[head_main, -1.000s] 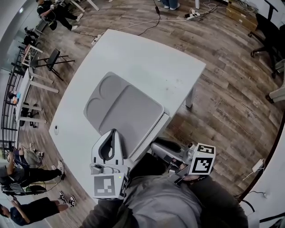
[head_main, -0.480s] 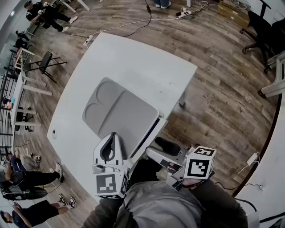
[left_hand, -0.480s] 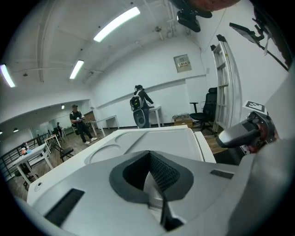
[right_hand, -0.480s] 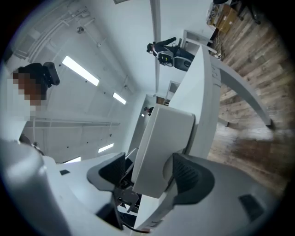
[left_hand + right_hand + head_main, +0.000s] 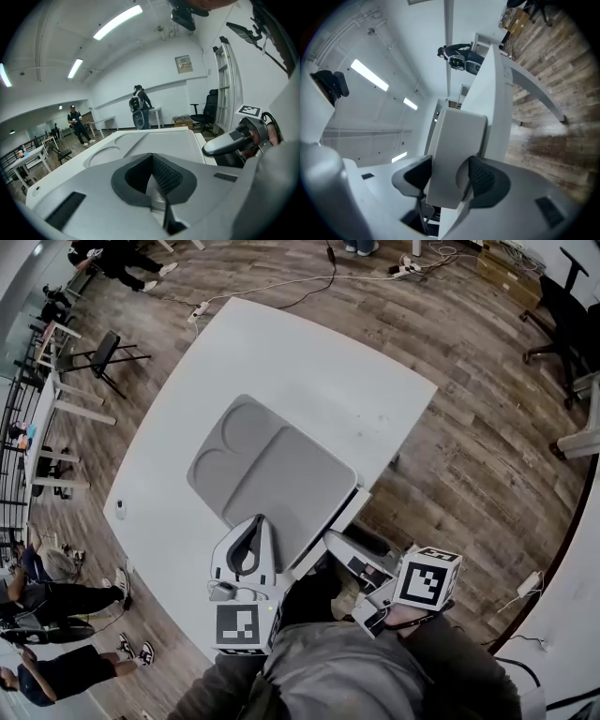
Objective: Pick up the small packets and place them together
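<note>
Tray point(image 5: 281, 470) corner behind left tongs point(image 5: 253, 527), floor point(image 5: 551, 140) blurred

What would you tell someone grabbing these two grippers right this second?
Left gripper: jaws together, empty, at the grey compartment tray's near edge.
Right gripper: jaws have just been opening; a pale grey panel, seemingly the tray's edge, stands between them, not gripped.
Packets: none visible in any view; the tray lies on the white table.
Done: nothing visible. Left: find the packets, gather them together.
</note>
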Tool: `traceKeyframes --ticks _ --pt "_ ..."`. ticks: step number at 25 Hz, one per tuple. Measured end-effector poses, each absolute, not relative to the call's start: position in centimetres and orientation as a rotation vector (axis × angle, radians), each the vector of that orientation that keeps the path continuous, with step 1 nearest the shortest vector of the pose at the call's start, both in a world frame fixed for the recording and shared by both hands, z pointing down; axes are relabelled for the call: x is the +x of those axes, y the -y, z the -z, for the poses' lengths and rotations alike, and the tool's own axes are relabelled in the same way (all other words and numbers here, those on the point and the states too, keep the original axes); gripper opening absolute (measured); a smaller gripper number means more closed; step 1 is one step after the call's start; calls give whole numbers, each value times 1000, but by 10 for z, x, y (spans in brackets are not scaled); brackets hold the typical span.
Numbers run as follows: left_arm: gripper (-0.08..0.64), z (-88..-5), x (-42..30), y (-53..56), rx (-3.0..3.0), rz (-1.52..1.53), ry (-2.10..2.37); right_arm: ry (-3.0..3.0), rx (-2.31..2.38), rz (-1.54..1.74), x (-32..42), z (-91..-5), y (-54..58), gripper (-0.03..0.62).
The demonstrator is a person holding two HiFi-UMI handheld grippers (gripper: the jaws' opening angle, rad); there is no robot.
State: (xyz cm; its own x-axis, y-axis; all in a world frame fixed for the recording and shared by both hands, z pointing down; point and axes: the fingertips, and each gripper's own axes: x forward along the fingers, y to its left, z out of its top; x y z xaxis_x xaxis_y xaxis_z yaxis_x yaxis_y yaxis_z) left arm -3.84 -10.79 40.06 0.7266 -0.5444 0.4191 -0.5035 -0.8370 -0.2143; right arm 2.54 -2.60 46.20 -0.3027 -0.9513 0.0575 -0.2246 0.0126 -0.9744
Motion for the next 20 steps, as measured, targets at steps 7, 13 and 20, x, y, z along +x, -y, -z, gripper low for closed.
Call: traceKeyframes --ticks 7,13,20 --pt "0 -400 -42 108 -2836 727 -877 -1559 -1193 1353 25 -462 15 215" --pt "0 -398 -44 112 -2832 725 -879 -1536 -1198 1339 27 -458 0 209" --pt "0 -402 -42 107 -2810 731 -882 -1508 -1218 1323 34 -460 -37 204"
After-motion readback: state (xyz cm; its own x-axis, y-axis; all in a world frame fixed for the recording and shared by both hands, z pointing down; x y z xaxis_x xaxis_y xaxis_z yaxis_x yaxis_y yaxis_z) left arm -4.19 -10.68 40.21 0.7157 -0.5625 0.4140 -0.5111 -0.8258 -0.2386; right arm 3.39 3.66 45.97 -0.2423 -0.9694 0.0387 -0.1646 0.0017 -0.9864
